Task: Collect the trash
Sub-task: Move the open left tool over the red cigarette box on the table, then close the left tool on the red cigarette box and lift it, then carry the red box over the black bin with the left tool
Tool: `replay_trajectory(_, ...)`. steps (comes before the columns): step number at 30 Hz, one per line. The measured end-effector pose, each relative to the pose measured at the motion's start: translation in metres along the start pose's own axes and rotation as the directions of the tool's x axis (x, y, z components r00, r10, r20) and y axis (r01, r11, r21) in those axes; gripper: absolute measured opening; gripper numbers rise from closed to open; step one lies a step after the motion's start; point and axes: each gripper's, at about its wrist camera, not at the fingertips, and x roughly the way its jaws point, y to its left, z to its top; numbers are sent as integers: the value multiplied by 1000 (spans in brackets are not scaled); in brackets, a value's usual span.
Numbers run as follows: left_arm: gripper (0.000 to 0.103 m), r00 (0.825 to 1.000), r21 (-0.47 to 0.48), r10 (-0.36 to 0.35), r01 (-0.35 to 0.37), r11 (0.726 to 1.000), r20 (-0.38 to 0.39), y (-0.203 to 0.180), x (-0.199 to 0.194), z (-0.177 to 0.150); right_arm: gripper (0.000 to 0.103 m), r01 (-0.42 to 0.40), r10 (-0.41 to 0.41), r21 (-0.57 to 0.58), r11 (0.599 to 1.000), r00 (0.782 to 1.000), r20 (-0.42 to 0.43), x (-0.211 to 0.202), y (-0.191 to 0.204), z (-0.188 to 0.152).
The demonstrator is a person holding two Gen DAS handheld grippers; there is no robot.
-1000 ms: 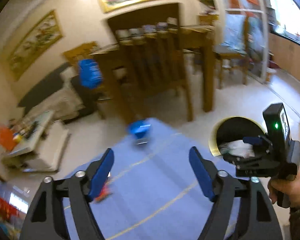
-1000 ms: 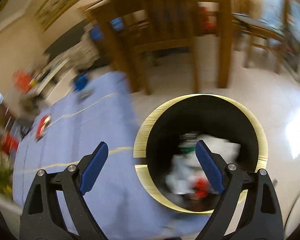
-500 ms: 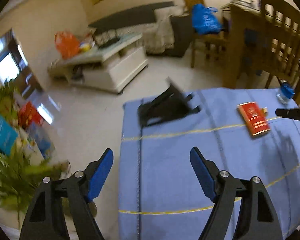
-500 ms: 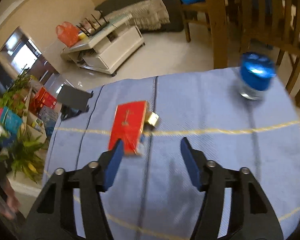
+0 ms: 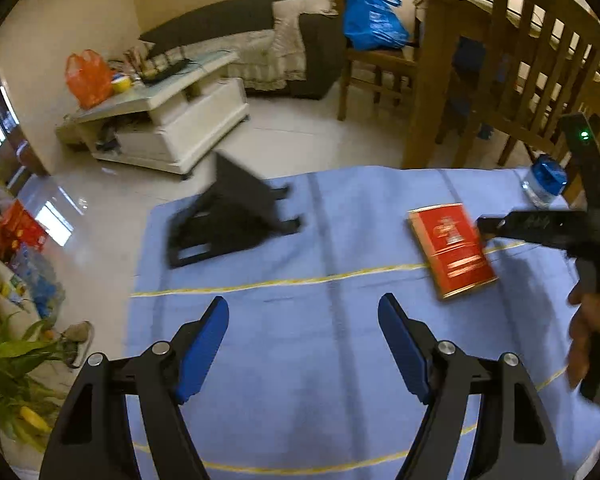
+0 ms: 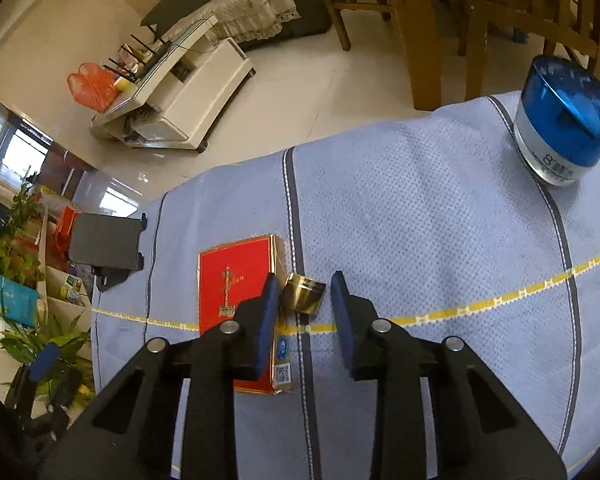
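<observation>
Blue cloth [image 6: 420, 208] covers the table. Red box [image 6: 236, 280] lies flat on it, its gold flap [image 6: 303, 293] open at one end. Right gripper [image 6: 305, 304] is closing; flap sits between the jaws, pads not yet pressing. Better to centre on the box body: the flap may bend. Left gripper [image 5: 302, 346] stands wide, empty. Blue-lidded jar [image 6: 560, 128] is closed; contents unclear.

Ahead of the right claw [image 6: 304, 292] on the surface [image 6: 420, 220]: cap [image 6: 303, 298] between its closing jaws, box [image 6: 236, 304] left, jar [image 6: 560, 128] far right.
</observation>
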Motion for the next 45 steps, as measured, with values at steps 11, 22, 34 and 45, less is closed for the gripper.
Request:
replay_trajectory(11, 74, 994, 4, 90, -90, 996, -68, -94, 61, 26, 21, 141, -122, -257, 956, 989, 88, -57, -27, -56)
replay_trajectory(22, 79, 992, -169, 58, -76, 983, -109, -106, 76, 43, 21, -53, 67, -109, 993, 990, 125, -130, -116, -133)
replay_trajectory(34, 86, 979, -241, 22, -72, 968, -203, -117, 91, 46, 21, -87, 110, -145, 986, 981, 157, -155, -99, -138)
replay_trajectory(45, 61, 983, -180, 12, -46, 983, -183, -130, 76, 31, 21, -68, 93, -153, 986, 982, 165, -154, -89, -142)
